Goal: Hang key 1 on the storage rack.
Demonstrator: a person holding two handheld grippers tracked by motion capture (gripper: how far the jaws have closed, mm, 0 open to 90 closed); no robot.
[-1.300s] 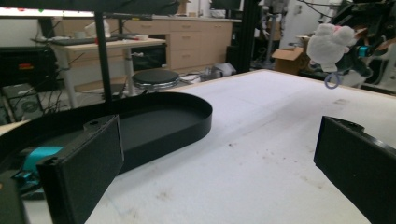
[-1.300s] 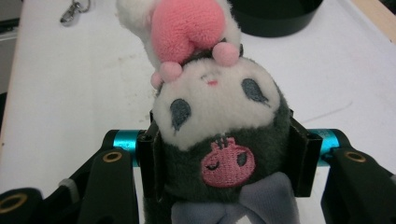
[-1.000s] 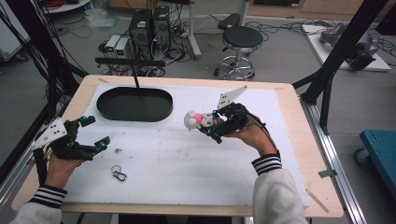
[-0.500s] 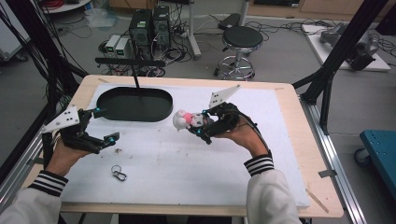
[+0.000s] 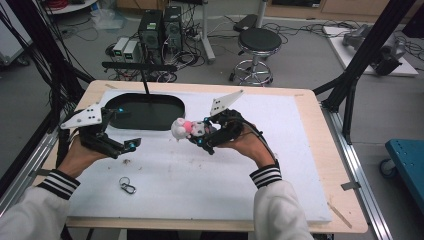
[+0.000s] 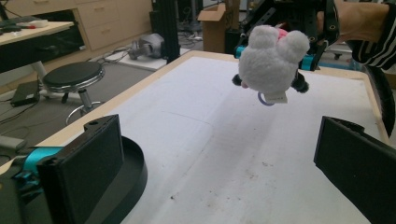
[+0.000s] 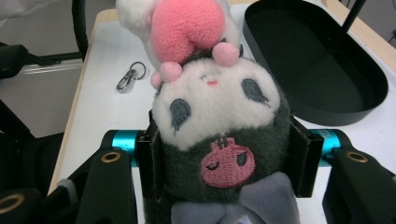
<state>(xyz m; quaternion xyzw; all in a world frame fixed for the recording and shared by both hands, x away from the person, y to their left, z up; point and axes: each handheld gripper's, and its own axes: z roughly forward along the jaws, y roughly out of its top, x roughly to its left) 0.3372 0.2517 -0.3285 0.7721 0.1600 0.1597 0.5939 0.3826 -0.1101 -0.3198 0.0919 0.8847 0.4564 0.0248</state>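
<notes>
Plush toy (image 5: 186, 128) is held clear of the worktop (image 5: 200, 175), centre of the high view, clamped at its dark body by the right gripper (image 5: 200, 134); pads are seen pressed into both flanks in the right gripper view (image 7: 219, 154). Left gripper (image 5: 131, 129), centre left, is held with jaws wide and nothing between them; in its own view the toy (image 6: 273, 58) is seen hanging at upper right.

Step judged: a carry, with the black oval tray (image 5: 145, 111) at upper left the likely target, or a handover. Next move would call for lining the toy over the tray before release.

White sheet is scuffed and crumb-marked. A key clip (image 5: 127, 186) is lying at lower left. Beyond, a stool (image 5: 256, 42) and computer towers (image 5: 161, 27) are noted.
</notes>
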